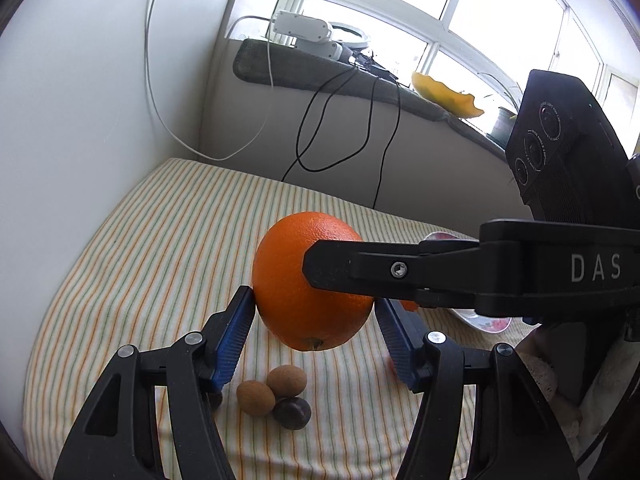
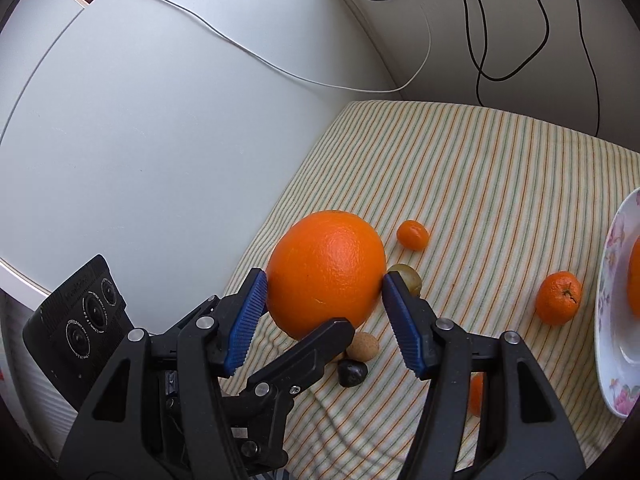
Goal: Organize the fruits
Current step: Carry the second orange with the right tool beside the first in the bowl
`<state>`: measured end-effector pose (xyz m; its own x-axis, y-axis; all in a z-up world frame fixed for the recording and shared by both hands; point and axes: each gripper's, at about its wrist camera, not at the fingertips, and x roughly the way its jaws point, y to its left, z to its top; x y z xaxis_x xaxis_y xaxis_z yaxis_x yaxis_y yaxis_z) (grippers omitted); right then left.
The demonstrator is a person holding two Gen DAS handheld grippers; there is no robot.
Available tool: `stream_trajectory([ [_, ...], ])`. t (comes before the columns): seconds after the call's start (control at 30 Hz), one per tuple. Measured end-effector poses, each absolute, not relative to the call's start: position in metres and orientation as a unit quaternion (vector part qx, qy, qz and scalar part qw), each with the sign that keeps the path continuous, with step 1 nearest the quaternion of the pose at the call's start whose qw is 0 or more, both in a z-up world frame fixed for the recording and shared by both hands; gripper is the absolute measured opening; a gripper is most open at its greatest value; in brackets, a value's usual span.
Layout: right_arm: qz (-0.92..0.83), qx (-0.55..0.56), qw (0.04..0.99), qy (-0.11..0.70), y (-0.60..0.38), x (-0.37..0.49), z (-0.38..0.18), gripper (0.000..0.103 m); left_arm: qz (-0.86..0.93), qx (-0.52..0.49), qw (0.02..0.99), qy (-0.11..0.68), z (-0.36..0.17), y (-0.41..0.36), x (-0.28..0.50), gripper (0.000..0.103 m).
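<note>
Striped cloth (image 2: 480, 184): soft, ribbed, wrinkled. Plate (image 2: 612, 320): glossy, floral rim, at right edge. Orange (image 2: 326, 272): large, round, pebbled skin, raised above the cloth, clamped between both grippers' blue ridged pads; right gripper (image 2: 324, 292) and left gripper (image 1: 314, 320) both grasp it. Mandarins (image 2: 558, 298): small, dimpled, loose on the cloth.

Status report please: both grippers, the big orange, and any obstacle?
Left gripper and right gripper both clamp the big orange, lifted. Small fruits beneath. Nothing blocking.
</note>
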<state>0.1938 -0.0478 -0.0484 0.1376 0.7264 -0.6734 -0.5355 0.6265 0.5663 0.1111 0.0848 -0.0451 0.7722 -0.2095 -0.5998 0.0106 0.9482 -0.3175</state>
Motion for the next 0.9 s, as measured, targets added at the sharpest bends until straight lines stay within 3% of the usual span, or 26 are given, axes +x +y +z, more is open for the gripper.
stream_trajectory([
  [0.9, 0.339, 0.178, 0.790, 0.479, -0.247, 0.199, -0.039, 0.063, -0.172, -0.075, 0.921, 0.342, -0.029, -0.078, 0.158, 0.062],
])
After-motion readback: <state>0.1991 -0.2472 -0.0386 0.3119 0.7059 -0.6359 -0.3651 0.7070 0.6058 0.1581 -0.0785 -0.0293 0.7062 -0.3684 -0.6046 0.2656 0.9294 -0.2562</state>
